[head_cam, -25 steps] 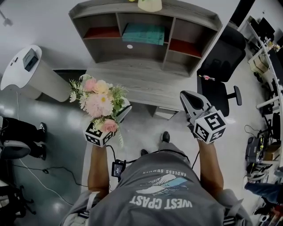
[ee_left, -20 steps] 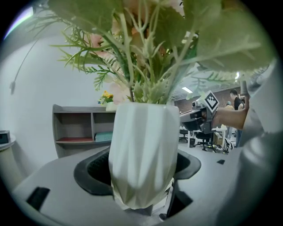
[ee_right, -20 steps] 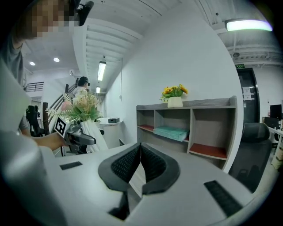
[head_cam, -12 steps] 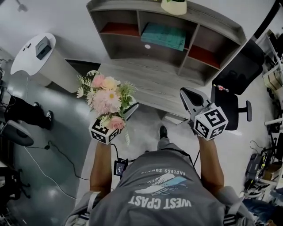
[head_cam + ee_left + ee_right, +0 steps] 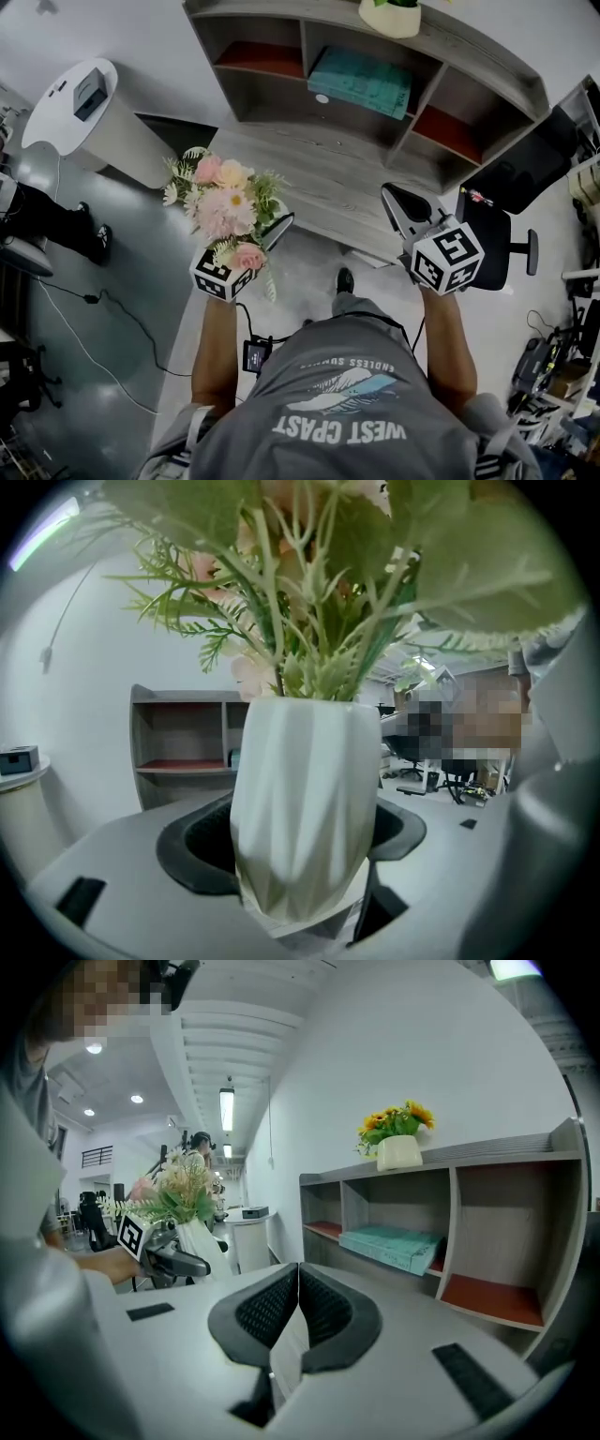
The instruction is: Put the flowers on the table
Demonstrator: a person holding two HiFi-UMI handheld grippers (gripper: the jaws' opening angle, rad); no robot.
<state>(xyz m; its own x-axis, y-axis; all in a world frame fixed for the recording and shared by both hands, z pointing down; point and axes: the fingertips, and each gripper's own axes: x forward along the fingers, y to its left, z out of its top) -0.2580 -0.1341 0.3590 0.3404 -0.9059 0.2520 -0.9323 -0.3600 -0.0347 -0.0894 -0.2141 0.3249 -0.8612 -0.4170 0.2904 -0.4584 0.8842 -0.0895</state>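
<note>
A bunch of pink and cream flowers (image 5: 223, 199) stands in a white faceted vase (image 5: 302, 808). My left gripper (image 5: 274, 228) is shut on the vase and holds it upright in the air, just left of the grey wooden desk (image 5: 328, 183). In the right gripper view the flowers (image 5: 178, 1191) show at the left. My right gripper (image 5: 403, 211) hovers over the desk's near right edge, its jaws closed together with nothing between them (image 5: 296, 1312).
The desk carries a shelf unit (image 5: 375, 56) holding a teal folded cloth (image 5: 364, 82), with a pot of yellow flowers (image 5: 397, 1138) on top. A black office chair (image 5: 511, 202) stands to the right, a white round stand (image 5: 89, 117) to the left. Cables cross the floor.
The view has shifted a little: the desk and shelf sit slightly further right and down. Both grippers keep their places; the left still holds the vase.
</note>
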